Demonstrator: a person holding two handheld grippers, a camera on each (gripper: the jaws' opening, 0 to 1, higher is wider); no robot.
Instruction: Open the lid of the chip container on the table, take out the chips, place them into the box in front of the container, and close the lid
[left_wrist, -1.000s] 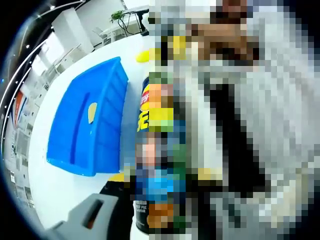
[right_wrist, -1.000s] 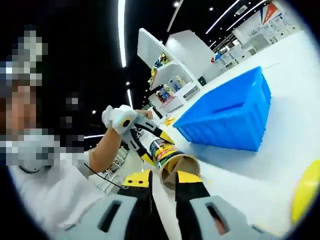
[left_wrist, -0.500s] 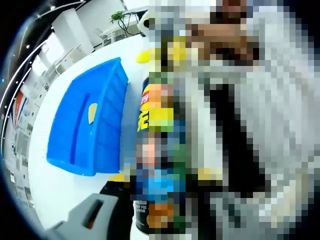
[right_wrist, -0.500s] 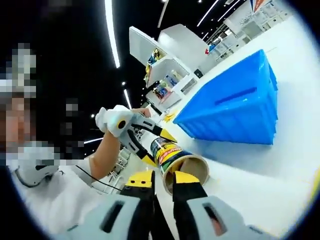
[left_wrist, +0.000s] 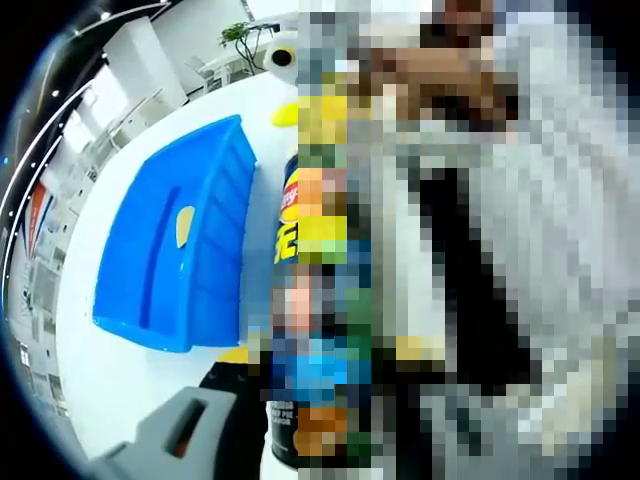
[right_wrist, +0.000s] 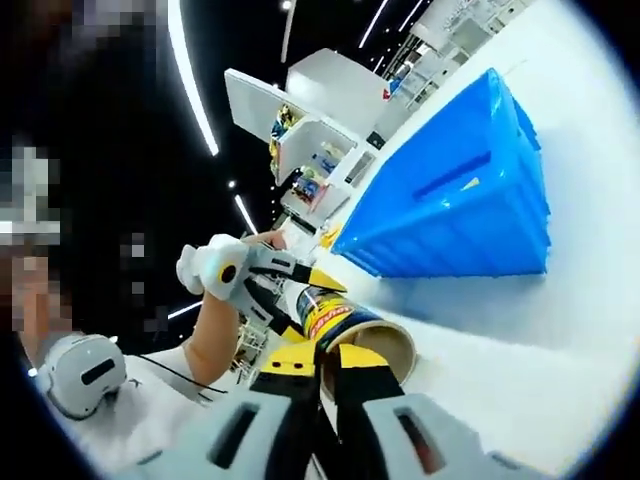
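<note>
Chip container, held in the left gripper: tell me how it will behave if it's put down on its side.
The chip container is a round tube, so it would probably roll on the smooth white table. Its mouth is open, so chips might slide out. It looks like thin card, likely light and crushable under the left gripper.

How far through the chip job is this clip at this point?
Lid looks off: the chip container shows an open mouth. One chip lies in the blue box. In hand: left gripper clamps the container, right gripper is at its mouth. Left: remaining chips, closing the lid.
</note>
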